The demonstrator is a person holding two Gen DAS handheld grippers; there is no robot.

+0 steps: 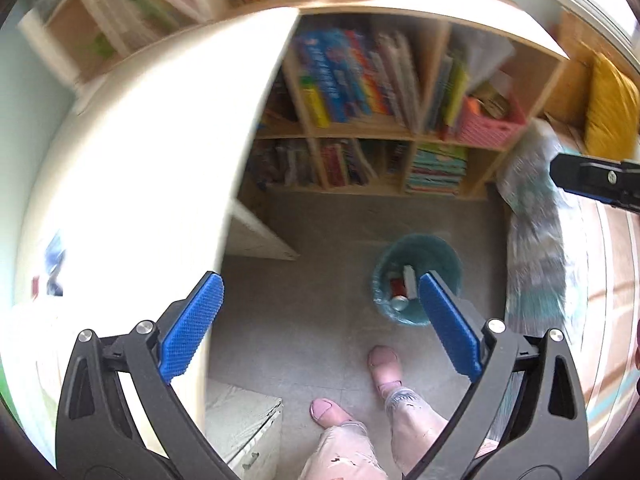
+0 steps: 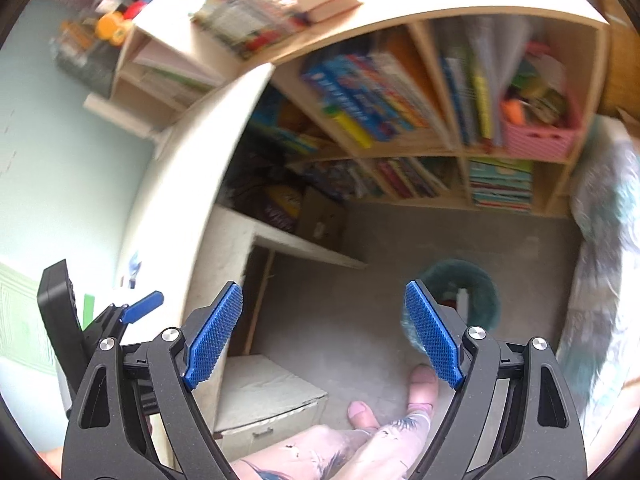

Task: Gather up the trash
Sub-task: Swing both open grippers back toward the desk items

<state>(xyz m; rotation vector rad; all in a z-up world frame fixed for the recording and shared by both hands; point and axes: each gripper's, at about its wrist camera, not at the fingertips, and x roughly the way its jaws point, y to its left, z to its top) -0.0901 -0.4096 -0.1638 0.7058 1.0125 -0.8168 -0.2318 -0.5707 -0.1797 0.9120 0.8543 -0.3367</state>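
A round teal trash bin (image 1: 416,276) stands on the grey floor with a red can, a silver can and a white item inside. It also shows in the right wrist view (image 2: 472,288), partly hidden behind a pad. My left gripper (image 1: 320,328) is open and empty, held high above the floor, left of and above the bin. My right gripper (image 2: 324,336) is open and empty, also high above the floor. The right gripper's body shows at the right edge of the left wrist view (image 1: 596,184). The left gripper shows at the left of the right wrist view (image 2: 100,320).
A white desk (image 1: 152,160) fills the left, with drawers (image 2: 272,404) below it. A wooden bookshelf (image 1: 384,120) full of books stands behind the bin, with a pink basket (image 1: 492,124). A patterned bed cover (image 1: 536,240) hangs at the right. The person's feet in pink slippers (image 1: 384,364) stand near the bin.
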